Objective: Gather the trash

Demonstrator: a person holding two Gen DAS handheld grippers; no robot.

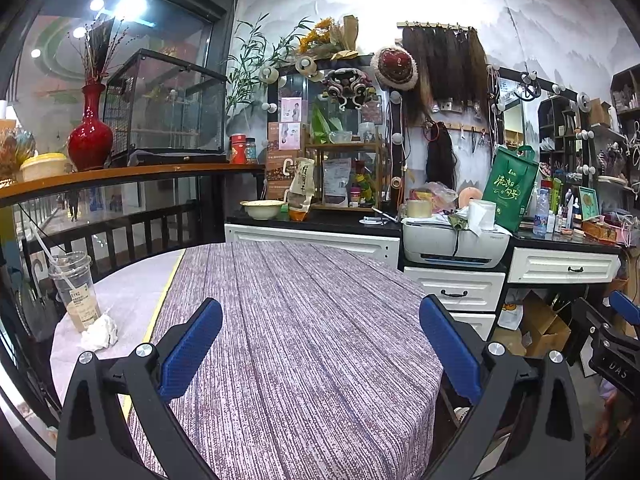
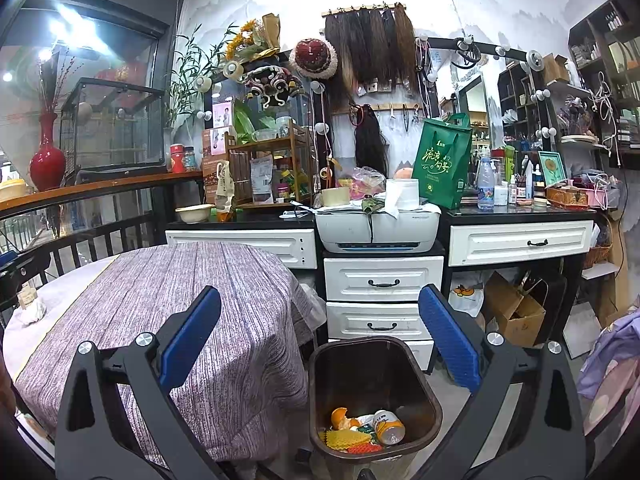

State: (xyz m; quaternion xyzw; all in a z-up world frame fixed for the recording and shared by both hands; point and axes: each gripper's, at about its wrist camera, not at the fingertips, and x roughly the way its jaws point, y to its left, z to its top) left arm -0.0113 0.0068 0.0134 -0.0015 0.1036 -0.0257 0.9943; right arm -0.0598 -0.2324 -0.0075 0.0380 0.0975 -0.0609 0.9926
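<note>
Right gripper [image 2: 320,336] gaping above bin [image 2: 434,408].

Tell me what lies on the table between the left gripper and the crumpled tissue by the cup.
Nothing: in the left wrist view only bare cloth separates the left gripper from the crumpled tissue.

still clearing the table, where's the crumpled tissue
In the left wrist view the crumpled tissue lies at the table's far left edge, against the base of the plastic cup with the straw.
</note>
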